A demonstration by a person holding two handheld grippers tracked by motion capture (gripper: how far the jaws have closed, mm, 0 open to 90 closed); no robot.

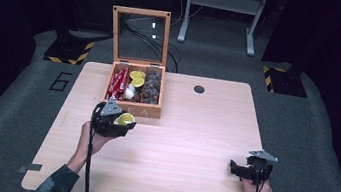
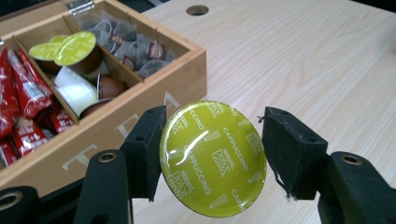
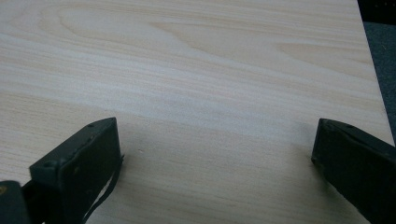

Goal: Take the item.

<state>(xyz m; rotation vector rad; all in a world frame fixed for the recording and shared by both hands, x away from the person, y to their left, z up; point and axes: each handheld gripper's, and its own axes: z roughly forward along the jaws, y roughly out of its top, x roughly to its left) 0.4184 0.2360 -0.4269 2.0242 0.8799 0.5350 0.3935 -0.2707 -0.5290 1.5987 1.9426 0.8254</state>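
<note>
My left gripper (image 2: 212,144) is shut on a coffee capsule with a lime-green "Cappuccino" lid (image 2: 212,158), held just in front of the wooden tea box (image 2: 154,100). In the high view the same capsule (image 1: 126,118) sits in the left gripper (image 1: 122,122) near the box's front wall (image 1: 141,111). The box's glass lid (image 1: 140,35) stands open. Inside lie red sachets (image 2: 21,100), more green-lidded capsules (image 2: 70,49) and grey tea bags (image 2: 126,39). My right gripper (image 3: 212,154) is open over bare table; it rests near the front right (image 1: 244,169).
The light wooden table (image 1: 194,129) has a round cable hole (image 1: 199,89) to the right of the box. A grey stand (image 1: 221,7) and black bases with yellow-black tape (image 1: 68,51) stand on the floor beyond the table.
</note>
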